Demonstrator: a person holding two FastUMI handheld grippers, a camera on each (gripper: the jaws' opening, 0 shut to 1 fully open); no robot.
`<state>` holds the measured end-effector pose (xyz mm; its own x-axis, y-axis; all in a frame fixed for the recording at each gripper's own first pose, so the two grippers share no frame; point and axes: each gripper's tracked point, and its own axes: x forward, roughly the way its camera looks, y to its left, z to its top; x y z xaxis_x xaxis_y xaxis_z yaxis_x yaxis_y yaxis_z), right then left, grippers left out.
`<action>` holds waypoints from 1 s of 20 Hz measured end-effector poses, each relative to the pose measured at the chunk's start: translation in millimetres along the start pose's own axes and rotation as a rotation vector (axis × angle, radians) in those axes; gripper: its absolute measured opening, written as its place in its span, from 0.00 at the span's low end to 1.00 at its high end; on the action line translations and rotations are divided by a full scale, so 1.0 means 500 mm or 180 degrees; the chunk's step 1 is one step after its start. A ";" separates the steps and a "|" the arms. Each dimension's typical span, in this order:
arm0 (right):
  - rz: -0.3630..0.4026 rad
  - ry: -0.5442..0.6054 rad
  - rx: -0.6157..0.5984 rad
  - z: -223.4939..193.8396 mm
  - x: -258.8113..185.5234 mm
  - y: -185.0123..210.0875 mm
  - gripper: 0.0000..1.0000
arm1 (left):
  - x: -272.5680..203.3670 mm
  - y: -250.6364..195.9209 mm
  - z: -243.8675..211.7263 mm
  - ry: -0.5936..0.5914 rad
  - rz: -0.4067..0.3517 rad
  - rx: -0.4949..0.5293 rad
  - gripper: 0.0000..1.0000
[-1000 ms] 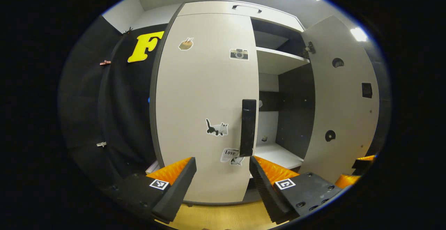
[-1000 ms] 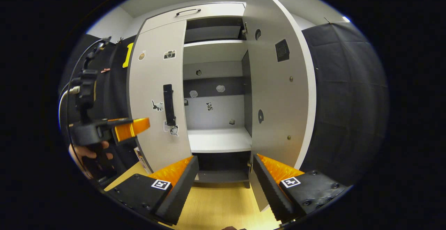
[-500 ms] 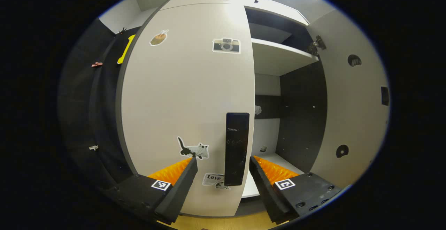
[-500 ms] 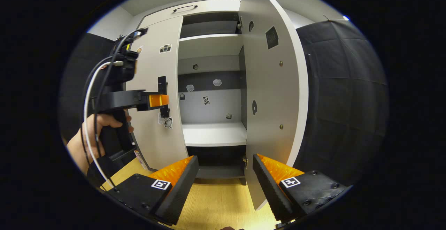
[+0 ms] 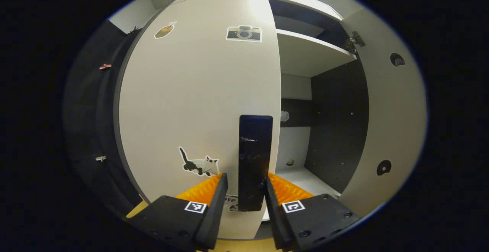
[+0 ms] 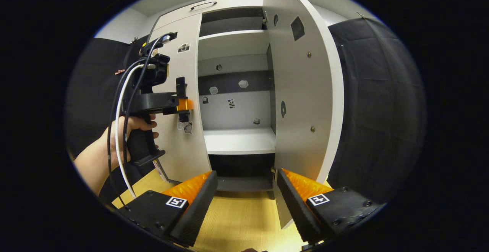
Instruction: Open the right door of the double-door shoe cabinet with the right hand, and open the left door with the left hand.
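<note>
The white left door (image 5: 191, 91) of the shoe cabinet is closed and carries stickers. Its black vertical handle (image 5: 255, 149) stands between the fingers of my left gripper (image 5: 244, 181). The jaws have narrowed: the right finger (image 5: 269, 191) touches the handle, and a slim gap shows beside the left finger (image 5: 221, 191). The right gripper view has the left gripper (image 6: 183, 104) at that handle (image 6: 180, 86), held by a hand (image 6: 131, 128). The right door (image 6: 301, 91) stands swung wide open. My right gripper (image 6: 246, 177) is open and holds nothing, low in front of the cabinet's opening.
Inside the cabinet are a white lower shelf (image 6: 238, 141), an upper shelf (image 6: 233, 40) and a dark back band with small stickers. Wooden floor (image 6: 237, 221) lies below. Cables (image 6: 118, 122) hang from the left gripper. Black cloth wall (image 6: 378, 103) stands right of the open door.
My left gripper moved forward to the left door's handle and its fingers narrowed around it. The right gripper stayed open and shifted only slightly.
</note>
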<state>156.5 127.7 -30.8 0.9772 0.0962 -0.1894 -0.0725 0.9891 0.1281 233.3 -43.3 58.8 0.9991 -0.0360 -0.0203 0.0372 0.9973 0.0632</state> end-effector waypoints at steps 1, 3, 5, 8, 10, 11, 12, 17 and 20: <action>0.0014 0.0015 0.0000 -0.002 0.003 -0.001 0.99 | 0.001 -0.004 0.000 0.0009 0.0004 -0.0032 0.52; 0.0043 0.0014 -0.0002 -0.002 0.003 -0.002 0.99 | 0.003 -0.005 -0.001 0.0003 0.0079 -0.0042 0.38; 0.0053 0.0003 -0.0026 -0.004 0.002 -0.008 0.99 | 0.001 -0.005 -0.001 -0.0022 0.0105 -0.0038 0.35; 0.0054 0.0039 0.0000 -0.009 0.004 -0.018 0.99 | 0.004 -0.004 -0.002 -0.0062 0.0169 0.0044 0.27; 0.0043 0.0044 0.0035 -0.008 0.006 -0.025 0.99 | 0.002 -0.004 -0.002 -0.0052 0.0166 0.0068 0.17; 0.0048 0.0046 0.0047 -0.008 0.006 -0.026 0.99 | 0.003 -0.004 -0.003 -0.0074 0.0163 0.0029 0.14; 0.0062 0.0058 0.0052 -0.009 0.006 -0.025 0.98 | 0.003 -0.003 -0.001 -0.0098 0.0169 0.0020 0.11; 0.0168 0.0066 -0.0005 -0.011 0.001 -0.004 0.99 | -0.001 0.000 -0.004 -0.0085 0.0207 0.0012 0.09; 0.0202 0.0054 -0.0009 -0.010 -0.001 0.004 0.99 | -0.007 0.001 -0.005 -0.0064 0.0171 0.0004 0.09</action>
<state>155.0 130.3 -35.4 0.9671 0.1604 -0.1975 -0.1347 0.9813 0.1376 229.9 -42.3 56.4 0.9999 0.0163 0.0032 -0.0165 0.9978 0.0649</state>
